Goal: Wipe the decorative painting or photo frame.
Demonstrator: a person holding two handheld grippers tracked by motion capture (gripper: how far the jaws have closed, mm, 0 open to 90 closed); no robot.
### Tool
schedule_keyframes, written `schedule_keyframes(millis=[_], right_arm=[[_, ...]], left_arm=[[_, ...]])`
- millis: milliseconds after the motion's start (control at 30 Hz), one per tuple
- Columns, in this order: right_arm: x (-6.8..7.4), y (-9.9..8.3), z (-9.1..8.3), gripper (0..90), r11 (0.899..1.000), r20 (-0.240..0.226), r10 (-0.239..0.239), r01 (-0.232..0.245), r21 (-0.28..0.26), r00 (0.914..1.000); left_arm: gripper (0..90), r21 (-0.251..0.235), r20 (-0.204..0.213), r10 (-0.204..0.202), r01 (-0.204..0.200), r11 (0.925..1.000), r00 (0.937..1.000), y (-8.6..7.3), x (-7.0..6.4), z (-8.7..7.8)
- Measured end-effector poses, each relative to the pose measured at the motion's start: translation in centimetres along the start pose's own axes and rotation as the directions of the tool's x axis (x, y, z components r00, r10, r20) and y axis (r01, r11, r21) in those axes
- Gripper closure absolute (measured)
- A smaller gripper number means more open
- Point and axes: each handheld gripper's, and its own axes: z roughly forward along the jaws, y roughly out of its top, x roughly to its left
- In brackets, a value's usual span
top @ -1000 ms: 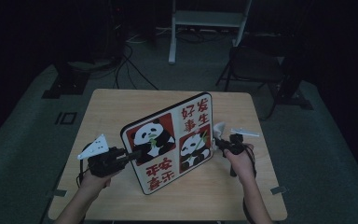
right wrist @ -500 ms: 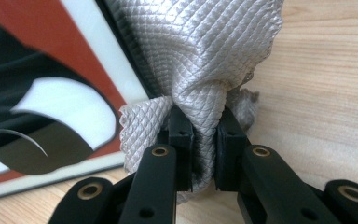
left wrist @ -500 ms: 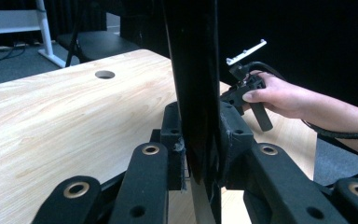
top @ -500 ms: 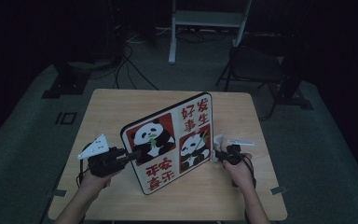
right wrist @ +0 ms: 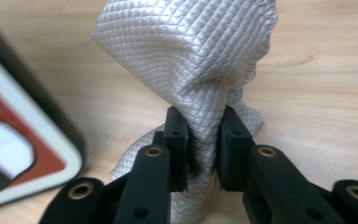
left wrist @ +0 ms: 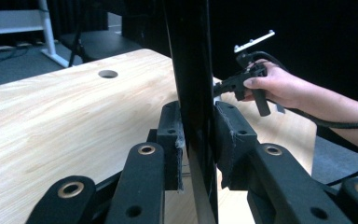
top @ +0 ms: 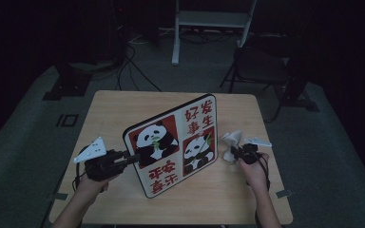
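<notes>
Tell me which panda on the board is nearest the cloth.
The right-hand panda, under the red characters; the cloth in the right gripper sits beside it. The other panda is nearer the left gripper.

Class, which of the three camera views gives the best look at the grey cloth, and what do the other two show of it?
The right gripper view: the grey cloth sits close up, its quilted weave sharp, pinched between the right tool jaws. The high view shows it small, beside the panda board. The left gripper view gives a pale sliver at best, behind the board's edge.
</notes>
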Motion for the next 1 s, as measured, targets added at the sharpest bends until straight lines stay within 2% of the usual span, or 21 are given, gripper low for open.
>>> schedule_keyframes(millis=[200, 233, 333, 400, 433, 467, 500, 600, 633, 767, 833, 867, 933, 967, 1000], right_arm=[[-1.0, 0.6, 1.1, 69.5, 1.000, 0.041, 0.017, -0.017, -0.018, 0.9990], [-1.1, 1.0, 1.4, 64.9, 0.999, 0.051, 0.006, -0.005, -0.032, 0.9987], [-1.1, 1.3, 1.6, 60.8, 0.998, 0.052, 0.003, 0.000, -0.059, 0.9986], [-1.2, 1.6, 1.9, 54.6, 0.996, 0.055, -0.005, 0.009, -0.083, 0.9985], [-1.3, 1.9, 2.0, 49.0, 0.995, 0.057, -0.009, 0.015, -0.098, 0.9983], [-1.3, 1.9, 2.0, 49.0, 0.995, 0.057, -0.009, 0.015, -0.098, 0.9983], [-1.4, 2.2, 1.9, 42.6, 0.991, 0.059, -0.004, 0.012, -0.133, 0.9982], [-1.6, 2.5, 1.6, 41.2, 0.987, 0.058, 0.004, 0.005, -0.161, 0.9983], [-1.7, 2.6, 1.3, 36.2, 0.985, 0.059, -0.007, 0.017, -0.173, 0.9982], [-1.8, 2.7, 0.9, 33.2, 0.983, 0.060, -0.014, 0.024, -0.184, 0.9981], [-1.8, 2.6, 0.2, 30.1, 0.982, 0.055, -0.022, 0.031, -0.188, 0.9983], [-1.8, 2.6, 0.2, 30.1, 0.982, 0.055, -0.022, 0.031, -0.188, 0.9983], [-1.8, 2.4, -0.2, 28.1, 0.982, 0.056, -0.034, 0.044, -0.182, 0.9979], [-1.8, 2.3, -0.6, 27.5, 0.981, 0.059, -0.039, 0.049, -0.188, 0.9975], [-1.8, 2.3, -0.6, 27.5, 0.981, 0.059, -0.039, 0.049, -0.188, 0.9975]], left_arm=[[70.2, 0.012, -0.007, 0.008, -0.008, 0.9999, 0.9999, -0.2, -0.3, -0.5], [68.3, 0.012, -0.009, 0.006, -0.006, 0.9999, 0.9999, -0.2, -0.4, -0.6], [67.0, 0.017, -0.011, 0.009, -0.009, 0.9998, 0.9999, -0.2, -0.4, -0.8], [67.0, 0.020, -0.005, 0.003, -0.003, 0.9998, 1.0000, -0.3, -0.4, -0.9], [63.3, 0.019, -0.011, -0.002, 0.003, 0.9998, 0.9999, -0.3, -0.4, -1.0], [63.3, 0.019, -0.011, -0.002, 0.003, 0.9998, 0.9999, -0.3, -0.4, -1.0], [60.6, 0.019, -0.003, -0.002, 0.002, 0.9998, 1.0000, -0.4, -0.4, -1.1], [56.5, 0.012, -0.006, -0.006, 0.006, 0.9999, 1.0000, -0.4, -0.4, -1.2], [50.1, 0.000, -0.001, -0.004, 0.004, 1.0000, 1.0000, -0.4, -0.4, -1.3], [45.9, -0.017, -0.006, -0.006, 0.006, 0.9998, 1.0000, -0.4, -0.6, -1.5], [40.3, -0.017, -0.018, 0.001, -0.001, 0.9999, 0.9998, -0.4, -0.8, -1.6], [40.3, -0.017, -0.024, 0.001, -0.001, 0.9998, 0.9997, -0.5, -0.8, -1.7], [35.5, -0.029, -0.053, -0.005, 0.003, 0.9996, 0.9986, -0.5, -0.8, -1.9], [30.3, -0.044, -0.080, -0.021, 0.018, 0.9989, 0.9966, -0.6, -0.7, -2.2], [28.3, -0.044, -0.080, -0.021, 0.018, 0.9989, 0.9966, -0.6, -0.7, -2.2]])
